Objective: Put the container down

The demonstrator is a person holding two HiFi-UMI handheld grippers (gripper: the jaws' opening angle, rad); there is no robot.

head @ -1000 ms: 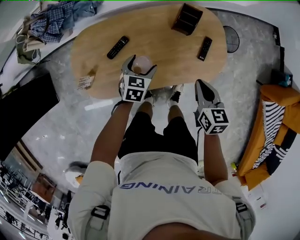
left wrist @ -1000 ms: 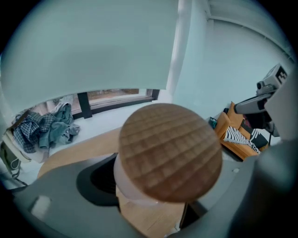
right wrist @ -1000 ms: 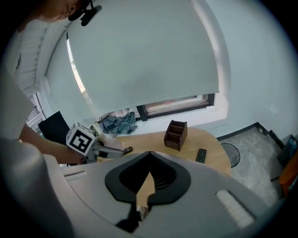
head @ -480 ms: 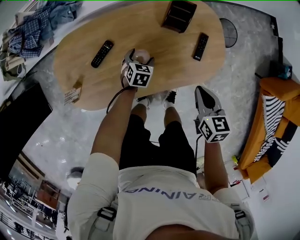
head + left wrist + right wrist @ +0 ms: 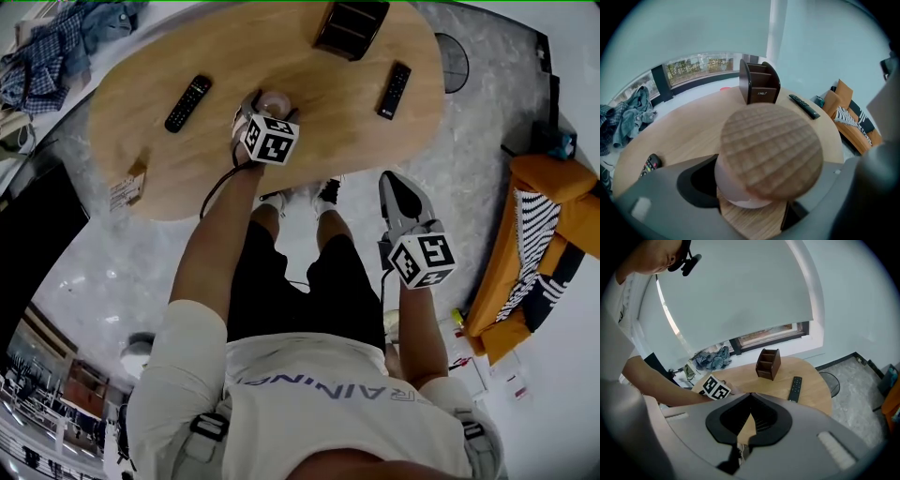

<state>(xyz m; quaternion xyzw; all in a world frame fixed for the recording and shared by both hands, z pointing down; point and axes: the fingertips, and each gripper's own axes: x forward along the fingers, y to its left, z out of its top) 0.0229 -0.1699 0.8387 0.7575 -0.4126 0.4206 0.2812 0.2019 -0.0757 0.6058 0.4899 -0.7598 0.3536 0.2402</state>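
We have the container (image 5: 771,150) pinched between the wide-set jaws of the left gripper (image 5: 264,114), low over the middle of the table (image 5: 319,122). The wood shows right under its pale base, but we cannot tell whether the base touches yet.

That is our main risk. If we let go while it hangs above the wood or sits tilted, it may drop, rock and roll over. The gripper points steeply down, so the base may meet the table edge-first, not flat.

The lid (image 5: 773,140) looks only set on top, and a hard landing could knock it off. If one pad clings as we spread the jaws, or we pull back too low, we may drag the container over.

The right gripper (image 5: 396,183), jaws pressed together on nothing, hangs off the table's near edge, too far away to steady anything. The remote (image 5: 187,90) lies well apart, so we expect no bump there.
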